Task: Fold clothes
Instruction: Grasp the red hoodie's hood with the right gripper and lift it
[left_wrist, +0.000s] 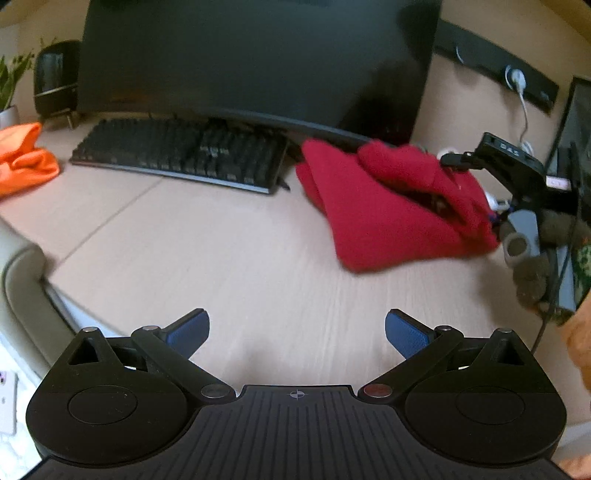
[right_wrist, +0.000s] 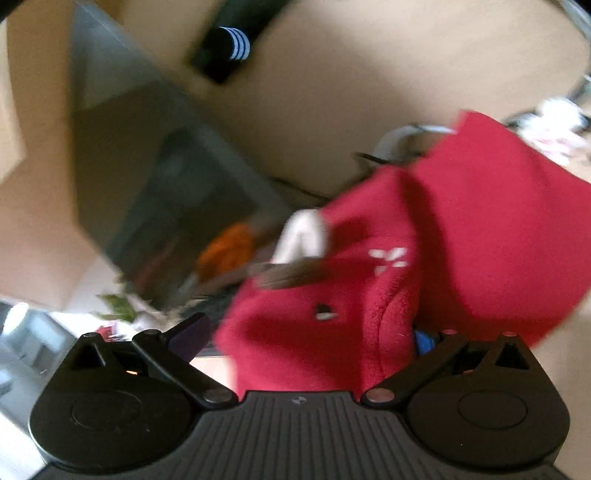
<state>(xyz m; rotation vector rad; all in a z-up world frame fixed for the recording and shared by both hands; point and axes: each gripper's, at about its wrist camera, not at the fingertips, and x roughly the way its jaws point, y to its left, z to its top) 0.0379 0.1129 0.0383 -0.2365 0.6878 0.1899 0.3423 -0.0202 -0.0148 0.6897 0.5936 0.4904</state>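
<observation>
A red fleece garment (left_wrist: 391, 206) lies bunched on the light wooden desk (left_wrist: 221, 251), right of centre, in front of the monitor. My left gripper (left_wrist: 297, 332) is open and empty, low over the bare desk, well short of the garment. My right gripper (left_wrist: 452, 160) shows at the garment's far right edge, touching the cloth. In the blurred right wrist view the red garment (right_wrist: 406, 266) fills the space between the right gripper's (right_wrist: 306, 336) spread fingers, draped over the right fingertip (right_wrist: 424, 341).
A black keyboard (left_wrist: 177, 155) and a dark monitor (left_wrist: 255, 59) stand behind. An orange garment (left_wrist: 22, 155) lies at far left. A black speaker (left_wrist: 55, 81) and a plant stand at back left. A white cable (left_wrist: 524, 110) hangs at back right.
</observation>
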